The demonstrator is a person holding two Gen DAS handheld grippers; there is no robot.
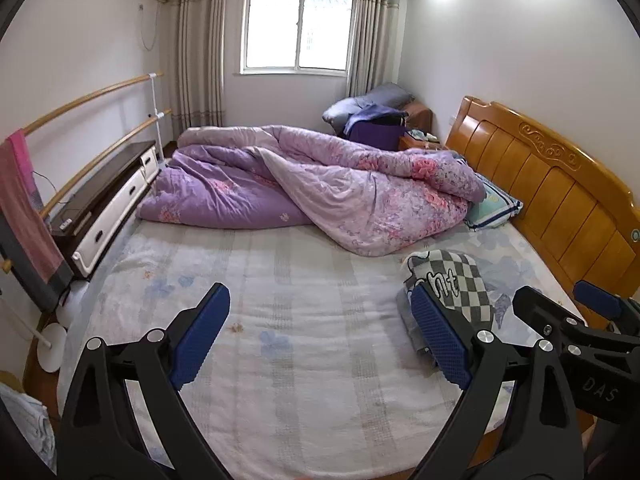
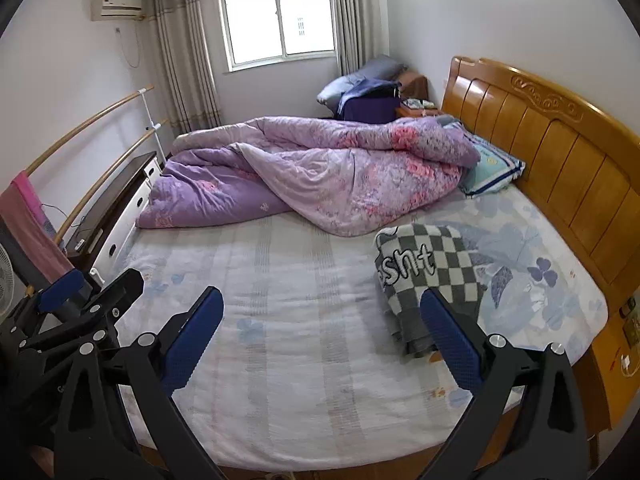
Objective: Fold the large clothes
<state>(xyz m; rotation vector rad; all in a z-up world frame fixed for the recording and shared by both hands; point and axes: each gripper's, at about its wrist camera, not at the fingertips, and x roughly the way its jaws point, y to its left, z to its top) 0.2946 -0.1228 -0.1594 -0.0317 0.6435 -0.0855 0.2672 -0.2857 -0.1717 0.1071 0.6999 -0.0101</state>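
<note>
A folded grey-and-white checkered garment (image 1: pixel 452 280) (image 2: pixel 428 276) with black lettering lies on the right side of the bed, near the headboard. My left gripper (image 1: pixel 320 336) hovers open above the pale sheet, its right finger just in front of the garment's near edge. My right gripper (image 2: pixel 322 340) is also open with nothing between its fingers, and its right finger overlaps the garment's near corner in view. The right gripper's body (image 1: pixel 592 332) shows at the right of the left wrist view. The left gripper's body (image 2: pixel 76 312) shows at the left of the right wrist view.
A rumpled purple floral quilt (image 1: pixel 320 184) (image 2: pixel 320 168) covers the far half of the bed. A pillow (image 2: pixel 492 168) lies against the wooden headboard (image 2: pixel 560 160). A low cabinet (image 1: pixel 108 200) and a wooden rail with a pink towel (image 1: pixel 20 184) stand left of the bed. The pale sheet (image 2: pixel 300 300) spreads below both grippers.
</note>
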